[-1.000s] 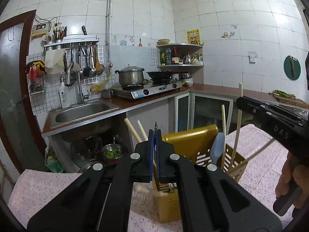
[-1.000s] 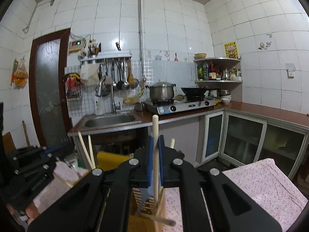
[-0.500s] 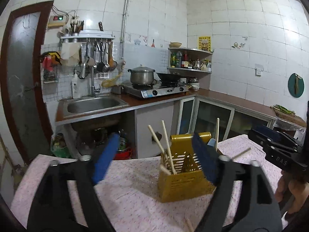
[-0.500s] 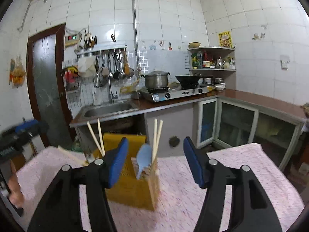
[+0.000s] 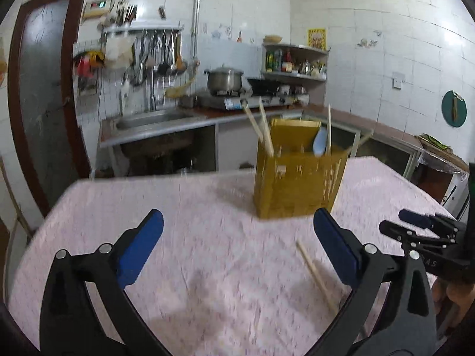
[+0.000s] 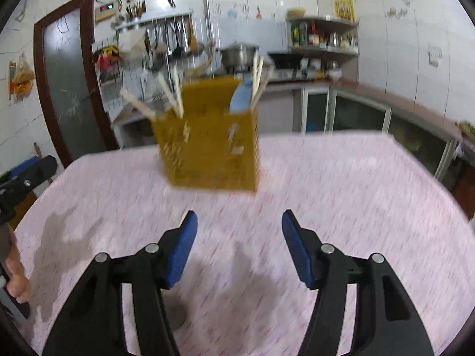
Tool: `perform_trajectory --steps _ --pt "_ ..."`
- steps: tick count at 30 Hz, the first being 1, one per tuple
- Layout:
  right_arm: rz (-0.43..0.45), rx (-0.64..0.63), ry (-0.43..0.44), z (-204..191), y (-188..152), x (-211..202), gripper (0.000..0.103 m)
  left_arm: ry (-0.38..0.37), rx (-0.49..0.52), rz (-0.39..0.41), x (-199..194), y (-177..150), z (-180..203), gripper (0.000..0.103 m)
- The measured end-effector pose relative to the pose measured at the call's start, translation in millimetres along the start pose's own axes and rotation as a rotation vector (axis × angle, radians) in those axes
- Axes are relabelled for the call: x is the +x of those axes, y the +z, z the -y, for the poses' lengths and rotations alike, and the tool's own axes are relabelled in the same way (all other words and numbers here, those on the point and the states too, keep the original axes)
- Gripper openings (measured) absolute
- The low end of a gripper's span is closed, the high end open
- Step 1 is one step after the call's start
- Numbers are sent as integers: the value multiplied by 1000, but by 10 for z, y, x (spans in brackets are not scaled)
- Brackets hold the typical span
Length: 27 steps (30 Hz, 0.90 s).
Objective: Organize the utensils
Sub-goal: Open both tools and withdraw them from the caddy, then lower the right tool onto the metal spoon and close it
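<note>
Left wrist view: all lines below draw on it and on the right wrist view; both are blurred.
Caddy: a yellow slotted caddy (image 5: 298, 184) stands upright on the worktop (image 5: 207, 237), toward its far side and ahead of both hand-held grippers.
Caddy contents: pale chopsticks (image 5: 265, 132) lean out of its left part; a light blue utensil (image 5: 320, 142) and one more upright stick (image 5: 329, 127) sit in its right part. Which compartment each is in cannot be told through the blur.
Loose chopstick: one chopstick (image 5: 316, 273) lies flat on the cloth, nearer than the caddy and apart from it, just inside the left hand-held gripper's right finger.
Left hand-held gripper (image 5: 237, 243): jaws spread wide and just been opening, with nothing pinched; the blue pads (image 5: 139, 246) hang over the cloth.
Right hand-held gripper (image 6: 239, 237): jaws parted, less wide than the left pair, having just opened, with nothing between them; only bare cloth shows in the gap. In the left wrist view it sits low at the right edge, with a person's fingers below it.
Worktop: covered by a pink speckled cloth with a darker patch (image 6: 59, 237) at its near left.
Background: a sink (image 5: 154, 118), a stove with a steel pot (image 5: 224, 78), a corner shelf of bottles (image 5: 294, 62) and a dark door (image 5: 44, 89) line the tiled walls.
</note>
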State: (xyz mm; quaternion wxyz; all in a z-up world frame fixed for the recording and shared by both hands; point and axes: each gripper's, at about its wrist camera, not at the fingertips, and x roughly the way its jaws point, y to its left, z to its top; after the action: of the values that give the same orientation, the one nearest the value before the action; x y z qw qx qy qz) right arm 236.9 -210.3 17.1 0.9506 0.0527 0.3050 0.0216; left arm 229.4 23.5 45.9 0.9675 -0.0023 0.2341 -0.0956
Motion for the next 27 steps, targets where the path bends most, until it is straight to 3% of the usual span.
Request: perform_trajectory --steps 10,14,16,23,24,25,26,27 --pt "-161 31 8 -288 -524 127 54 -19 -60 -84 75 -441 -192 98" --pt "-194 4 3 -422 -623 198 49 -34 -74 -132 159 -613 -227 98" --pt "-234 -5 12 -457 -654 270 39 -24 -62 -149 196 -655 -213 98" --pt "-261 -31 9 -517 -643 333 38 -33 -45 -188 286 -680 -145 98" --pt "-260 -34 10 -525 -645 328 36 -34 -50 -199 312 -689 -150 98" --pt "-258 -37 15 -535 -648 321 23 -34 -53 -207 331 -690 -159 98" --pt "-258 -38 28 -541 -646 325 17 -33 -62 -221 359 -697 -174 98" --pt "-255 -38 25 -545 -645 321 16 -32 -70 -228 372 -696 -183 98"
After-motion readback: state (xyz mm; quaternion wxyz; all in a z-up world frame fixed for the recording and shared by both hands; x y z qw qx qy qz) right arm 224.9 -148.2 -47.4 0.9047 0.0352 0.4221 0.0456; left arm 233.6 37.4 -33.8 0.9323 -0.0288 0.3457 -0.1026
